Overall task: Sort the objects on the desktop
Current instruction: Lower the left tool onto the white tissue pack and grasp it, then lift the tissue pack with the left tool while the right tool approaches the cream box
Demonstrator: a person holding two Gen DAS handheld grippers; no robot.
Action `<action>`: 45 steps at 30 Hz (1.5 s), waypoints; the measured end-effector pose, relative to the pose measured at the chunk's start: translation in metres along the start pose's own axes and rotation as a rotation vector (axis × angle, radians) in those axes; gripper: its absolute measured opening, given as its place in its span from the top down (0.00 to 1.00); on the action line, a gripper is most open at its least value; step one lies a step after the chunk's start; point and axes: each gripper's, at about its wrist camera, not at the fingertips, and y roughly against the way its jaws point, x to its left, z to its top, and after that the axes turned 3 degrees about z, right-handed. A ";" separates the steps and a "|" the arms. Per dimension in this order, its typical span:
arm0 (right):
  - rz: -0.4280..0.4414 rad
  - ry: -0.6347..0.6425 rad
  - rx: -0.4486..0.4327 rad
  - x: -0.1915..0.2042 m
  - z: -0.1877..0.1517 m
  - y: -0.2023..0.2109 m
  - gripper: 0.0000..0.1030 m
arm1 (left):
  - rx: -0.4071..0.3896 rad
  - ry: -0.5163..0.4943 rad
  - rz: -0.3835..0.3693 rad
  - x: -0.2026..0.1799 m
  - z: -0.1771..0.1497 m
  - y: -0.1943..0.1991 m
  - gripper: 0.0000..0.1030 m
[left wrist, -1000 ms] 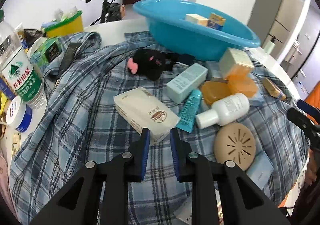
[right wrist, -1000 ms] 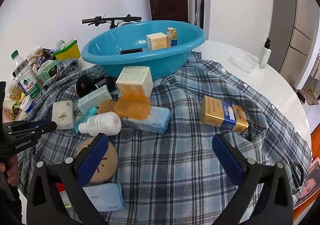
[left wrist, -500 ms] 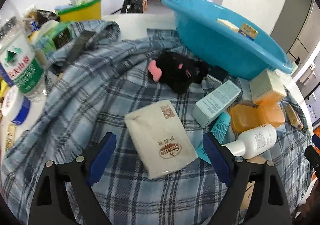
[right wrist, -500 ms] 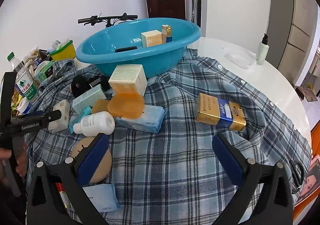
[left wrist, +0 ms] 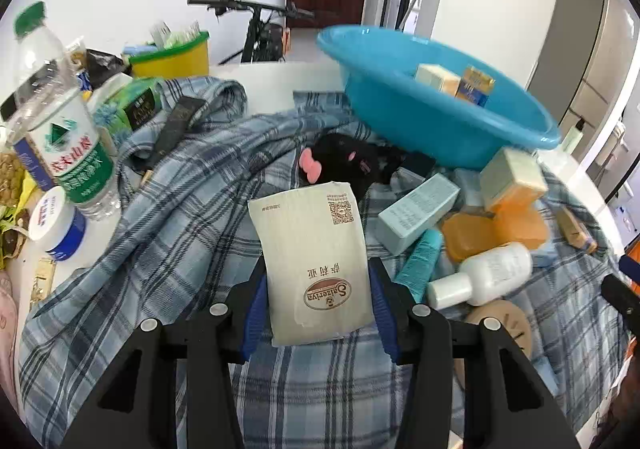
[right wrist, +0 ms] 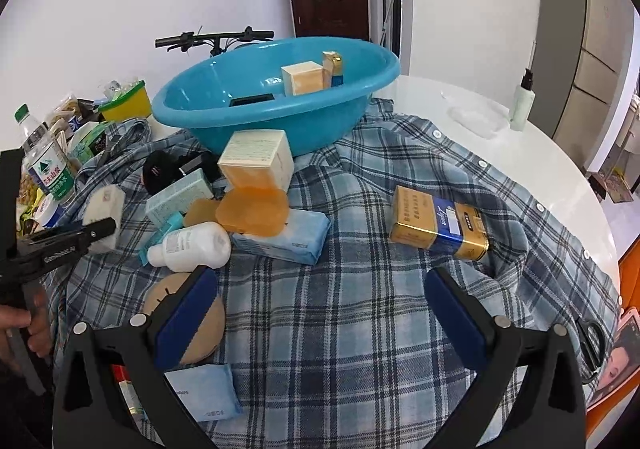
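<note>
The left claw (left wrist: 316, 309) has moved around the tissue pack (left wrist: 314, 261), closing on its edges.

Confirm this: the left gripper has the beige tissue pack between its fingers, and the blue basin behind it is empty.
Not empty. The right wrist view shows the blue basin holding two small boxes and a flat dark item. The left gripper is closing, with the beige tissue pack between its fingers.
</note>
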 end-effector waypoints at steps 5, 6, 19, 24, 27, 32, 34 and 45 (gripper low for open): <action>0.004 0.030 -0.014 0.011 -0.003 0.008 0.00 | -0.178 -0.033 0.003 -0.010 -0.010 0.041 0.52; 0.003 0.037 -0.018 0.012 -0.003 0.010 0.00 | -0.210 -0.037 0.001 -0.012 -0.009 0.045 0.52; -0.015 0.089 -0.194 0.024 0.003 0.049 0.00 | -0.536 -0.060 -0.042 -0.032 0.005 0.136 0.52; -0.007 0.092 -0.192 0.026 0.001 0.051 0.00 | -0.512 -0.064 -0.044 -0.037 0.000 0.138 0.52; -0.007 0.095 -0.182 0.028 -0.001 0.049 0.00 | -0.482 -0.054 -0.050 -0.037 -0.005 0.129 0.51; -0.009 0.092 -0.175 0.027 -0.001 0.046 0.00 | -0.419 -0.036 -0.056 -0.033 -0.007 0.109 0.51; -0.008 0.091 -0.164 0.028 0.001 0.041 0.00 | -0.401 -0.040 -0.054 -0.035 -0.008 0.102 0.51; 0.010 0.081 -0.115 0.038 0.034 0.000 0.00 | -0.349 -0.018 -0.055 -0.029 -0.007 0.076 0.51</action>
